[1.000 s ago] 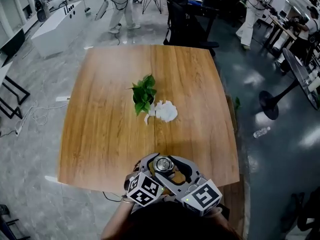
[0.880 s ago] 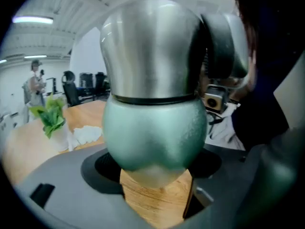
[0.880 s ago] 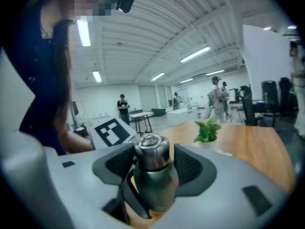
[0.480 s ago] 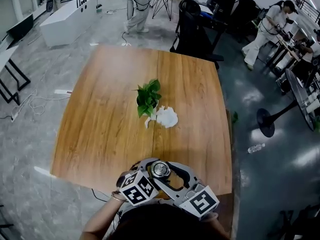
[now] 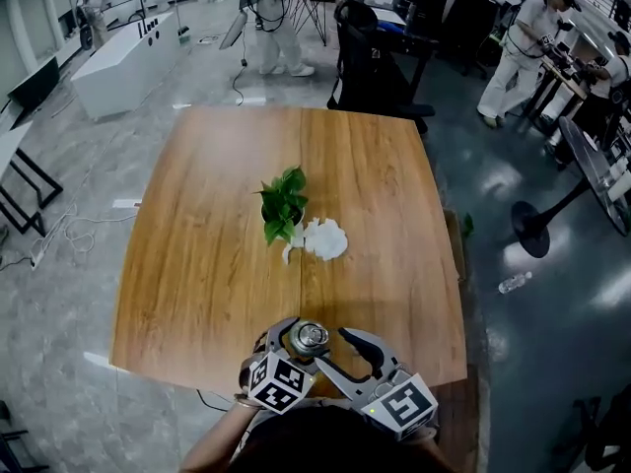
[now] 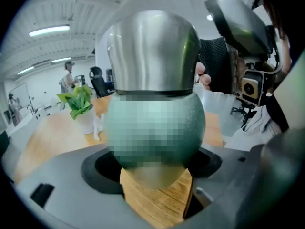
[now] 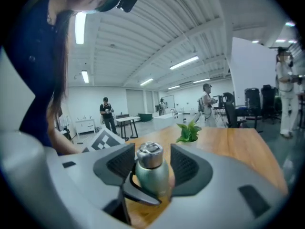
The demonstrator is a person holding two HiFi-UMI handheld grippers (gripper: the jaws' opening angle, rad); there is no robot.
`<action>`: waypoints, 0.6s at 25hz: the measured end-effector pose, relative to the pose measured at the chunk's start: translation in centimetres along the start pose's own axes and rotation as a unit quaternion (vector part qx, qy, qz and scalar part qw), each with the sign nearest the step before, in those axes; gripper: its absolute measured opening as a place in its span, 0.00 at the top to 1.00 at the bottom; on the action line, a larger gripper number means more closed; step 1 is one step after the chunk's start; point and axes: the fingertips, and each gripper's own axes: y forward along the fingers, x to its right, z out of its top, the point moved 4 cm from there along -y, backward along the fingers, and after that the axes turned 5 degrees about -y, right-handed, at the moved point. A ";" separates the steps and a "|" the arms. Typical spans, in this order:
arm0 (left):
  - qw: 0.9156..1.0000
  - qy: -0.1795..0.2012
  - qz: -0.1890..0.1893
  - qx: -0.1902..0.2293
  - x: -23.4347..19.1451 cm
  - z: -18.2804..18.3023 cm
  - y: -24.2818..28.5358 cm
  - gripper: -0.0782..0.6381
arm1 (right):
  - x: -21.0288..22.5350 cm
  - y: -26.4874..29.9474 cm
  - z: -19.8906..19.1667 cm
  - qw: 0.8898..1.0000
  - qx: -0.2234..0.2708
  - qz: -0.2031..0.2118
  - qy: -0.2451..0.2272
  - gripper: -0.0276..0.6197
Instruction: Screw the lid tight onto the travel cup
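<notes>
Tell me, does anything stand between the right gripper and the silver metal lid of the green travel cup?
Nothing visible does. The silver metal lid of the green travel cup, held by the left gripper, stands between the right gripper's jaws, which are apart and have just been closing.

I recorded a glossy grey floor (image 5: pixel 59 363), a wooden table (image 5: pixel 197 215), a white counter (image 5: pixel 123 62) at far left, black chairs (image 5: pixel 370 62) behind the table, and strip lights (image 7: pixel 184 62) overhead.
</notes>
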 end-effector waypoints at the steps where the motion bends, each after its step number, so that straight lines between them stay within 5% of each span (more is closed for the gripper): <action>1: 1.000 -0.014 0.011 0.009 -0.4 -0.2 0.0 0.34 | 0.7 -0.3 -0.2 1.000 0.002 -0.015 0.012 0.58; 4: 0.998 -0.036 0.041 0.022 -1.5 -0.9 0.2 0.34 | 3.3 -0.9 -1.9 0.995 -0.014 -0.074 0.058 0.59; 7: 0.997 -0.049 0.053 0.025 -1.8 -1.8 0.5 0.34 | 5.3 -1.4 -4.2 0.985 -0.046 -0.128 0.102 0.76; 15: 0.997 -0.034 0.061 0.034 -1.1 -4.3 2.5 0.34 | 6.4 -1.3 -8.6 0.972 -0.122 -0.156 0.129 0.84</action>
